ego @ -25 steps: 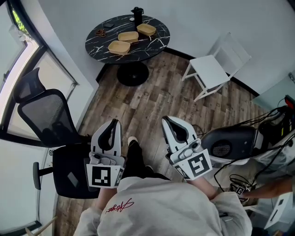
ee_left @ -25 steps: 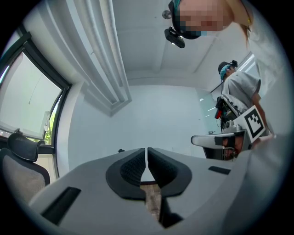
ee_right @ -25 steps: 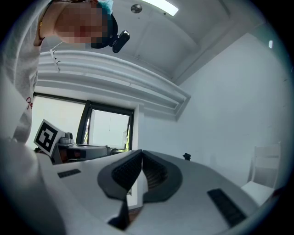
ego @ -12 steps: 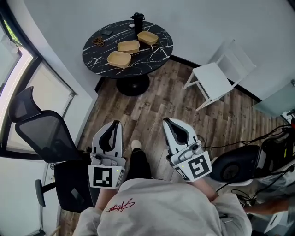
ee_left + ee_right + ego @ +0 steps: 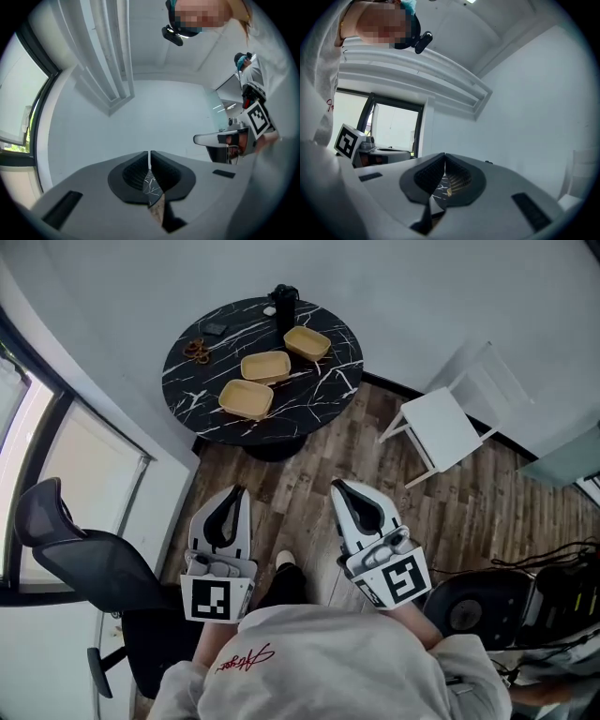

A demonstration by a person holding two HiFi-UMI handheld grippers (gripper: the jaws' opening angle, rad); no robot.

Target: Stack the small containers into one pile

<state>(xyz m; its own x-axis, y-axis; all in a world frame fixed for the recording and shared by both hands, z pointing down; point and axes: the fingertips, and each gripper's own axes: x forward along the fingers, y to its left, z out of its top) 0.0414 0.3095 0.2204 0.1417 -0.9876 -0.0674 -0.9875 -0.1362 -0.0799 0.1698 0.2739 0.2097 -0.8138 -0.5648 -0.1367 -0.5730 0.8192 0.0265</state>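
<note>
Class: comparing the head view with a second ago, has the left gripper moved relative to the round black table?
Yes. The left gripper has moved forward, toward the round black table; less wooden floor separates them.

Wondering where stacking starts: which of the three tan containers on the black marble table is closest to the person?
The leftmost tan container, at the table rim; the middle container and the right container sit farther back.
</note>
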